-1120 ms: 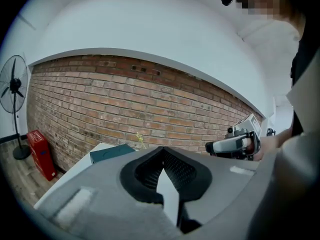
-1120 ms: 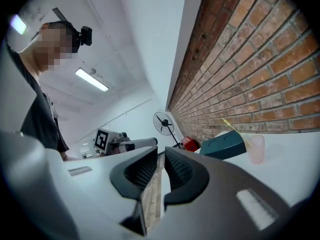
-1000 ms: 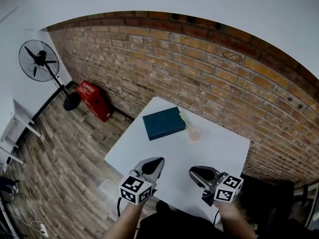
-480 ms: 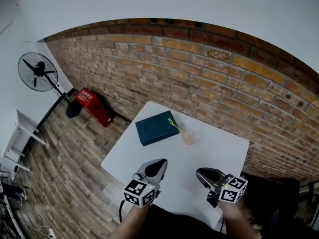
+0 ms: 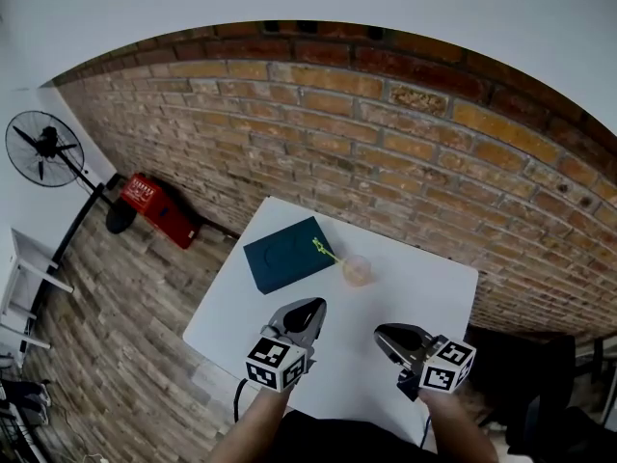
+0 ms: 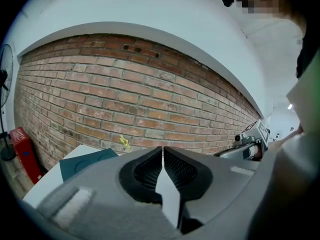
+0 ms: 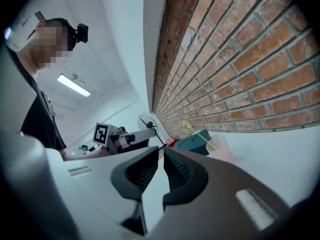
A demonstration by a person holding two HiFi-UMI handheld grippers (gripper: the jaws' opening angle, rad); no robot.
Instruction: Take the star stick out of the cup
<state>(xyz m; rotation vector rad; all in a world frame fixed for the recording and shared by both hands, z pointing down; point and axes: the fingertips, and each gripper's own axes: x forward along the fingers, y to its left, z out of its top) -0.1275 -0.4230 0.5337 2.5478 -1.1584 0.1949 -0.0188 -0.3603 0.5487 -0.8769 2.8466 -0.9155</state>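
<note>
A clear, pinkish cup [image 5: 358,270] stands on the white table [image 5: 424,287] near its far edge. A yellow-green star stick [image 5: 321,250] leans out of it to the left, over a teal box [image 5: 287,256]. My left gripper [image 5: 308,309] hovers over the near part of the table, jaws shut and empty. My right gripper [image 5: 382,334] is beside it, its jaws a narrow slit apart with nothing between them. Both are well short of the cup. The left gripper view shows the star [image 6: 123,142] beyond my shut gripper [image 6: 163,149]; the right gripper view shows the cup [image 7: 220,146] beyond my gripper [image 7: 162,150].
A brick wall [image 5: 405,143] runs right behind the table. On the wooden floor at the left are a red case [image 5: 154,205], a standing fan [image 5: 43,146] and a white rack [image 5: 24,287]. A dark chair [image 5: 540,374] stands at the table's right.
The head view has shifted, so the table, cup and box now sit a little further left. Both grippers have edged forward over the table. The right jaws look slightly narrower.
</note>
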